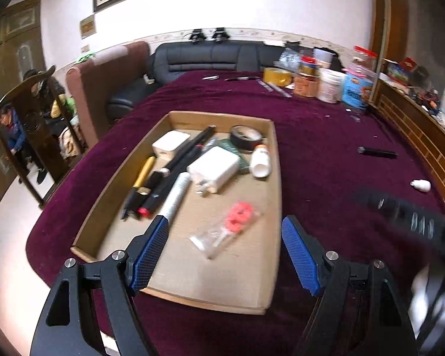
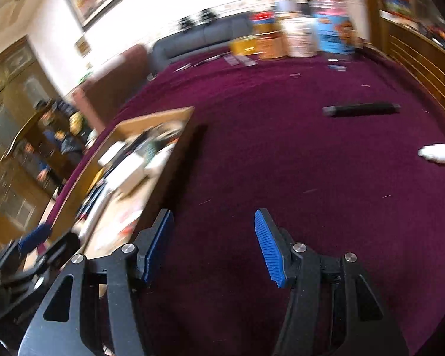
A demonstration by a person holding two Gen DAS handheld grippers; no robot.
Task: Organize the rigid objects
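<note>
A shallow cardboard tray [image 1: 277, 207] lies on the maroon cloth. It holds a white charger [image 1: 215, 167], a white box [image 1: 170, 144], black pens, a gold pen, a tape roll [image 1: 246, 136], a white bottle [image 1: 260, 160] and a bag with pink pieces [image 1: 228, 227]. My left gripper [image 1: 225, 225] hangs open and empty over the tray's near end. My right gripper [image 2: 213, 219] is open and empty over bare cloth just right of the tray [image 2: 163, 115]. A black stick [image 1: 376, 151] [image 2: 360, 109] and a small white bottle [image 1: 420, 184] [image 2: 436, 152] lie loose on the cloth to the right.
Jars, tins and a yellow tape roll [image 1: 277, 75] stand at the far right of the table. A wooden rail [image 1: 421, 136] borders the right side. A black sofa [image 1: 210, 56] is behind. The right gripper's body shows blurred in the left wrist view [image 1: 415, 216].
</note>
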